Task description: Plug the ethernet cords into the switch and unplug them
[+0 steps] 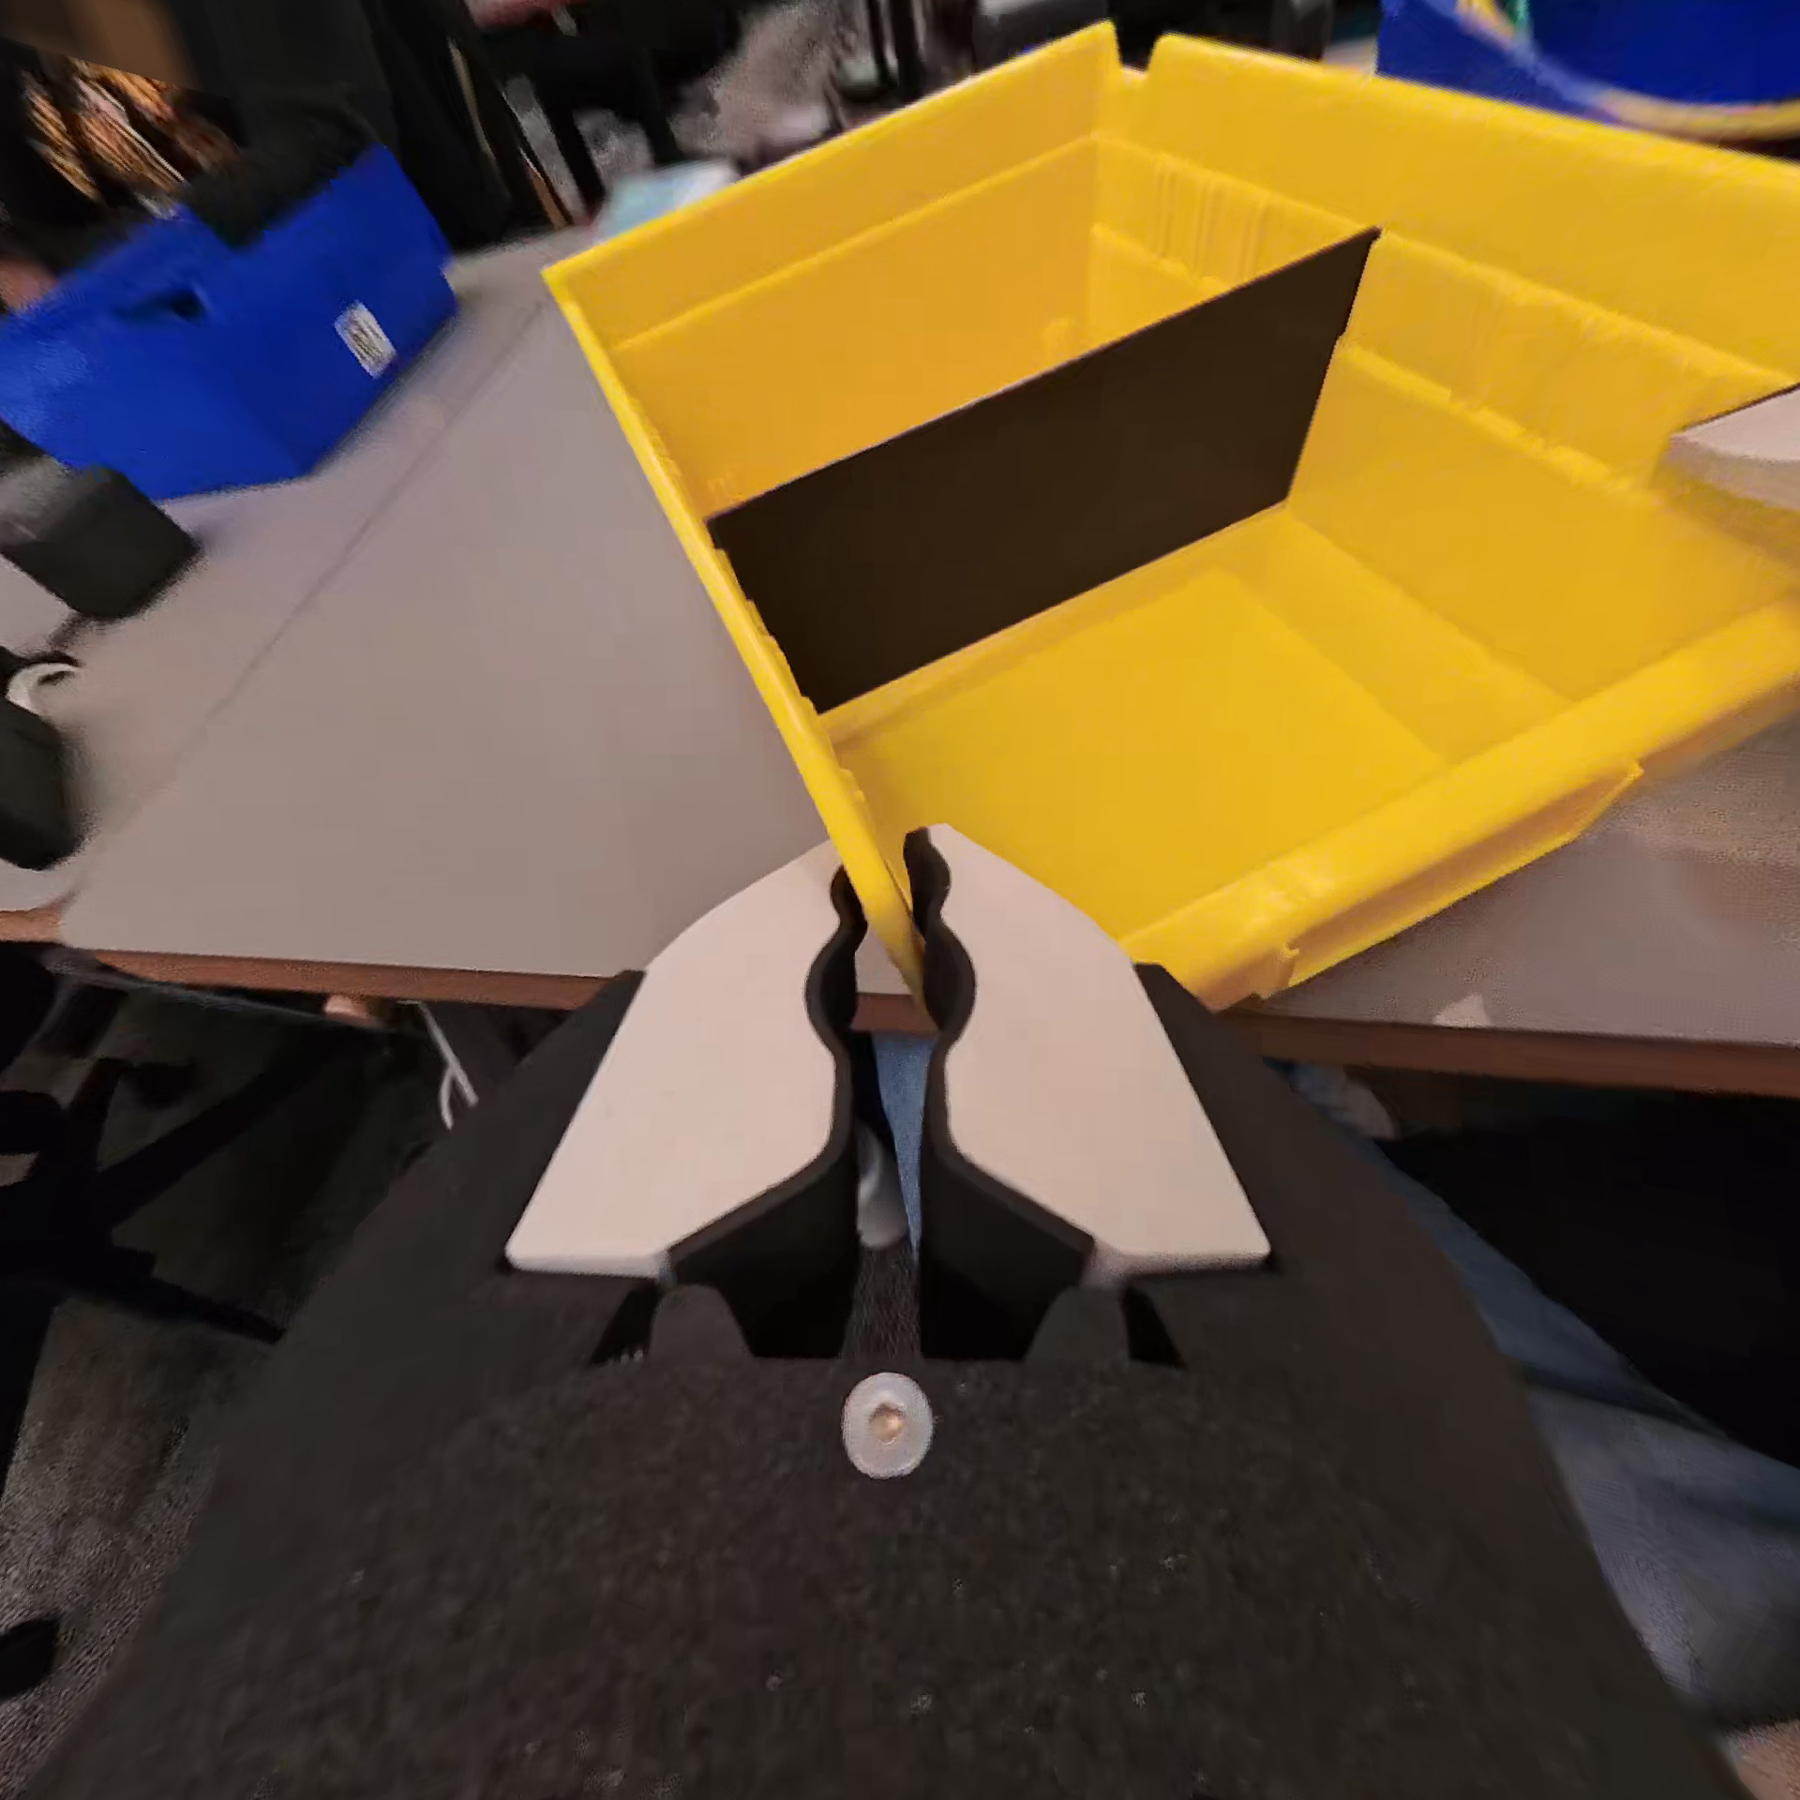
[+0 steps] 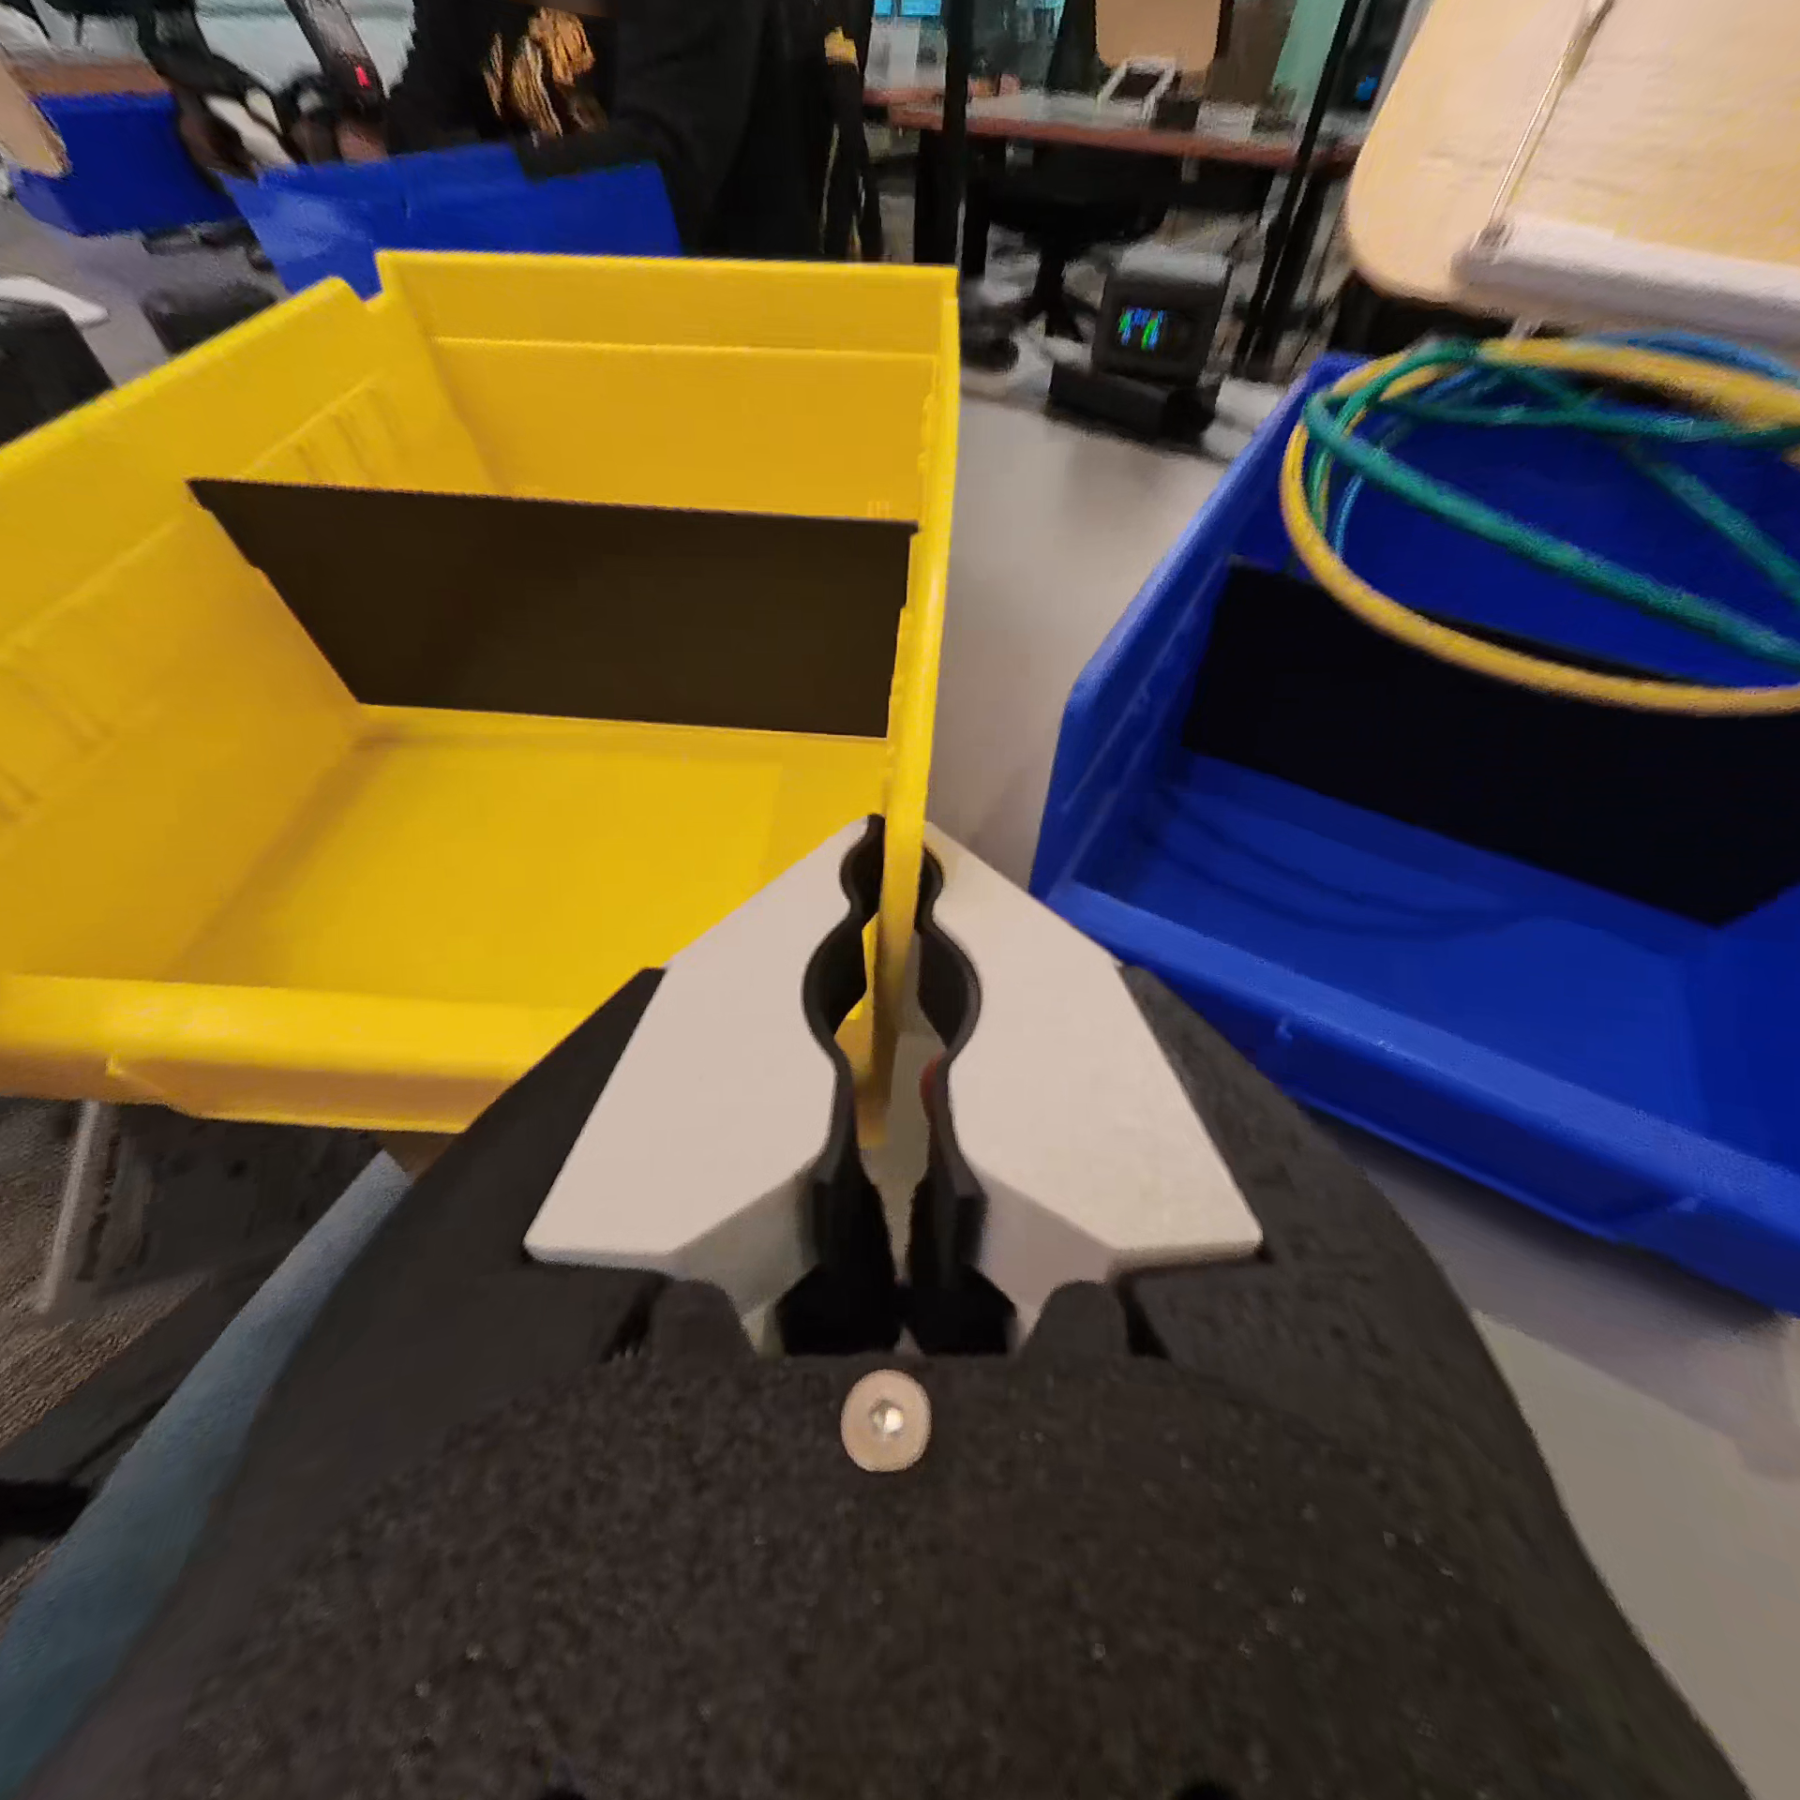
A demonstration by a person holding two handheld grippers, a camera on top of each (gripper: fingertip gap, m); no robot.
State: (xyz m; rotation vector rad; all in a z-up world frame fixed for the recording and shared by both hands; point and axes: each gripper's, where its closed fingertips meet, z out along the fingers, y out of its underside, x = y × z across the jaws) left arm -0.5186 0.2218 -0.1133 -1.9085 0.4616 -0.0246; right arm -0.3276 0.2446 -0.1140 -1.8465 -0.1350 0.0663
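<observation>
Gripping the yellow bin (image 1: 1266, 760) by its two side walls, both tools are nearly closed, each with a thin plastic wall pinched between its wavy black pads. The left gripper (image 1: 891, 877) clamps the bin's left wall close to the front corner; the right gripper (image 2: 901, 857) clamps the right wall at much the same spot. Just beyond the fingertips lies the bin's bare front compartment, and past that a black divider (image 2: 584, 614) stands upright across it, with another compartment behind. The bin sits at the near edge of a grey table (image 1: 409, 740), its front lip hanging slightly over. Off to the right of the right gripper, close beside the yellow bin but not touching it, is a blue bin (image 2: 1412, 1052) holding the ethernet cords (image 2: 1519, 458), looped yellow, green and blue strands rising above its rim. Farther ahead on the left another blue bin (image 1: 224, 341) rests on the table. I cannot see the switch from here.
</observation>
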